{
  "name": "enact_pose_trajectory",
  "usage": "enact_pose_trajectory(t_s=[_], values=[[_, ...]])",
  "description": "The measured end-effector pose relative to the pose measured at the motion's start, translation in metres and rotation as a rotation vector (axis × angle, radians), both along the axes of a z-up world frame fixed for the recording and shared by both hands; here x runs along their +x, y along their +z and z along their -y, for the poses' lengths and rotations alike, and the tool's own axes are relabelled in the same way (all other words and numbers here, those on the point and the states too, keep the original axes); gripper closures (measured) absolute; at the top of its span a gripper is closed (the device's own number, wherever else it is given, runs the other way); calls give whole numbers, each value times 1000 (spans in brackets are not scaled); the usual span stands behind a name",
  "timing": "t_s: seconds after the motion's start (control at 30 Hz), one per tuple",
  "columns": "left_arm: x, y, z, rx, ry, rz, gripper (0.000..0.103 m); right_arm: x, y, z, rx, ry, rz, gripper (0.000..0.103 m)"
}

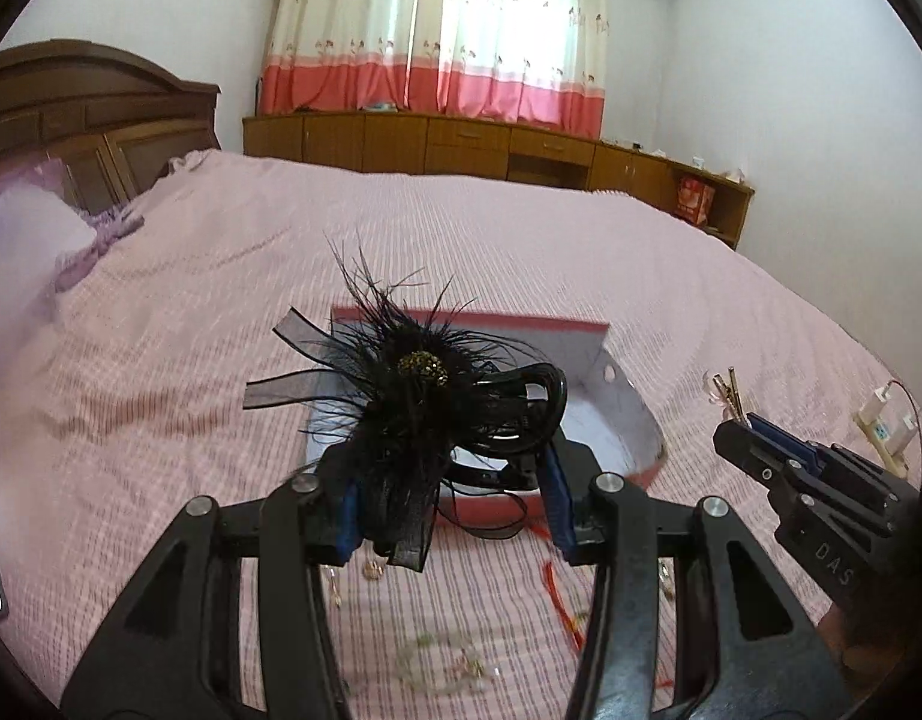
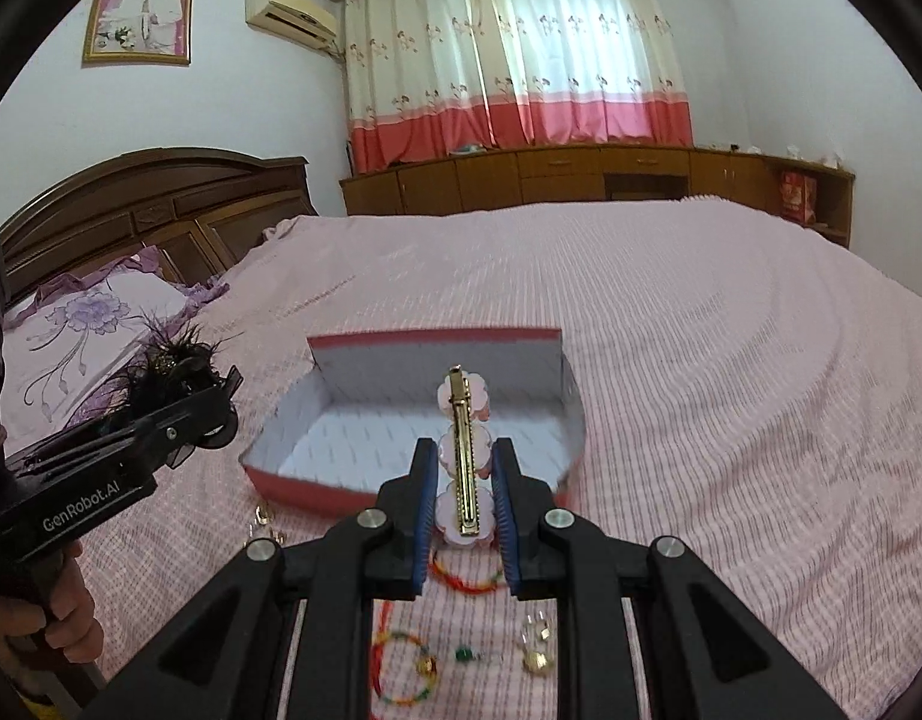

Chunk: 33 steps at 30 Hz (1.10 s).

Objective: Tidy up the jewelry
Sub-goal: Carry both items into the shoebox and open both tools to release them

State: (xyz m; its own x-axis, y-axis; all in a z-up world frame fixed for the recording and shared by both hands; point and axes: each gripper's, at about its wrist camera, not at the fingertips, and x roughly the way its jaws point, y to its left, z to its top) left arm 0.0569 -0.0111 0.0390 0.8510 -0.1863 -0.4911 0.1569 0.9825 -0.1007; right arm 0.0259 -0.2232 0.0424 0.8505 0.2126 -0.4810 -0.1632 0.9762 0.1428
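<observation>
Both grippers were closed on things above the wide bedspread (image 2: 700, 330): left gripper (image 1: 455, 498) on feather hairpiece (image 1: 413, 396), right gripper (image 2: 463, 498) on pink hair clip (image 2: 463, 450), before the open box's near rim (image 2: 305, 483).

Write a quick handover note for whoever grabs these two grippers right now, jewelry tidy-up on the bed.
Left gripper: shut on the black feather hairpiece, held above the bed in front of the box.
Right gripper: shut on the pink flower hair clip, gold clasp facing the camera, also in front of the box.
Red box: open on the pink bedspread; what shows of its inside looks empty.
Done: both pieces picked up.
Left: drop both into the box, then gather the beaded bracelets, the green bead and the gold bits lying on the bedspread near you.
</observation>
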Motion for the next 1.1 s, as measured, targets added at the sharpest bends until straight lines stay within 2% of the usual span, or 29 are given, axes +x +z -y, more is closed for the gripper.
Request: enact_pose_trajectory(t_s=[0.33,0.5,0.67,0.87,1.1], values=[[36,-3,-6,11,36,29,63,42,7,-18,-9,10,42,83],[60,-6,-4,30,45,28,63,69,4,-22,-20,10,34,83],[82,-12,0,16,50,-4,63,106,-14,-22,-8,20,-39,83],[109,-31,4,11,58,-59,63,138,-34,-20,-30,-4,-84,83],[142,-61,7,24,59,-169,63,174,-65,-11,-15,-23,-182,83]])
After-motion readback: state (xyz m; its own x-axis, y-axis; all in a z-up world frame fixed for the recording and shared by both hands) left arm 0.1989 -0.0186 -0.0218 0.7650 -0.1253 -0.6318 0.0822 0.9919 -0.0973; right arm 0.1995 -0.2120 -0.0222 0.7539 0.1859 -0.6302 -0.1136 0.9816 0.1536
